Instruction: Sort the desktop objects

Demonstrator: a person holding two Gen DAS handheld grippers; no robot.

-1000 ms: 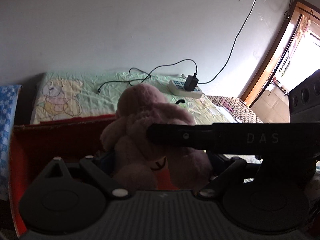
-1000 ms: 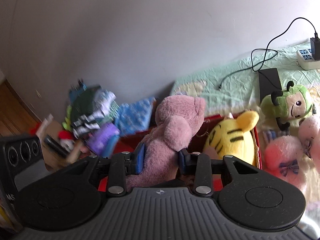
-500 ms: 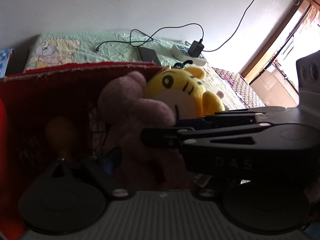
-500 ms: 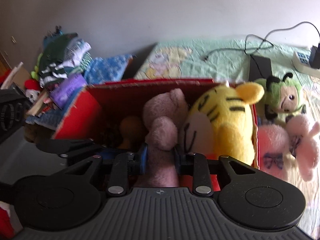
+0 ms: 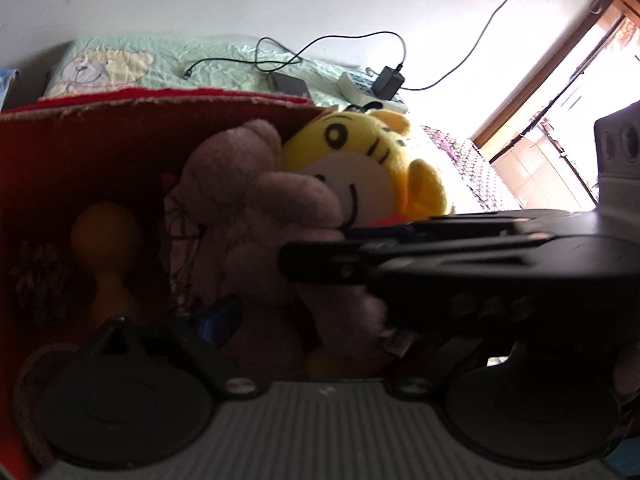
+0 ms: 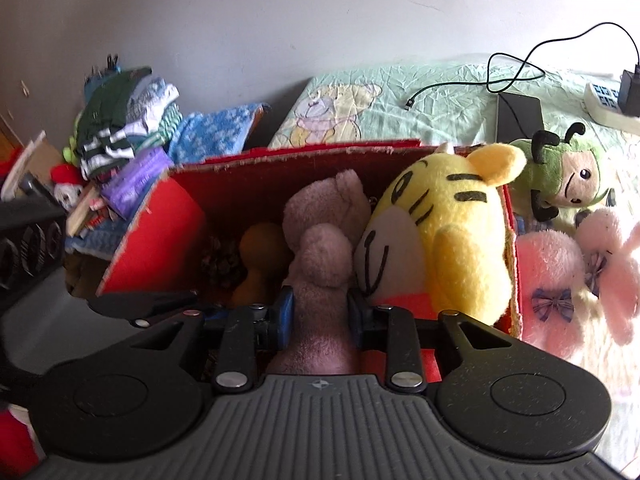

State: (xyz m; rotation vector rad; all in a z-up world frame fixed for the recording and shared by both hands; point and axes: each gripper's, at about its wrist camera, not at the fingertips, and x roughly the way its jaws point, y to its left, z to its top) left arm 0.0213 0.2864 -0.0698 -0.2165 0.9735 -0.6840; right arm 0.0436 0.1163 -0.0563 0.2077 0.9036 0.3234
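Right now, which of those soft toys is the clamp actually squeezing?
The mauve plush bear, pinched by the right gripper inside the red box. The yellow tiger beside it and the green bug toy outside are untouched.

4 plush toys [image 6: 448, 236], 1 box [image 6: 160, 216]

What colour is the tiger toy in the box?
The tiger toy is yellow with black stripes, clearest in the right wrist view.
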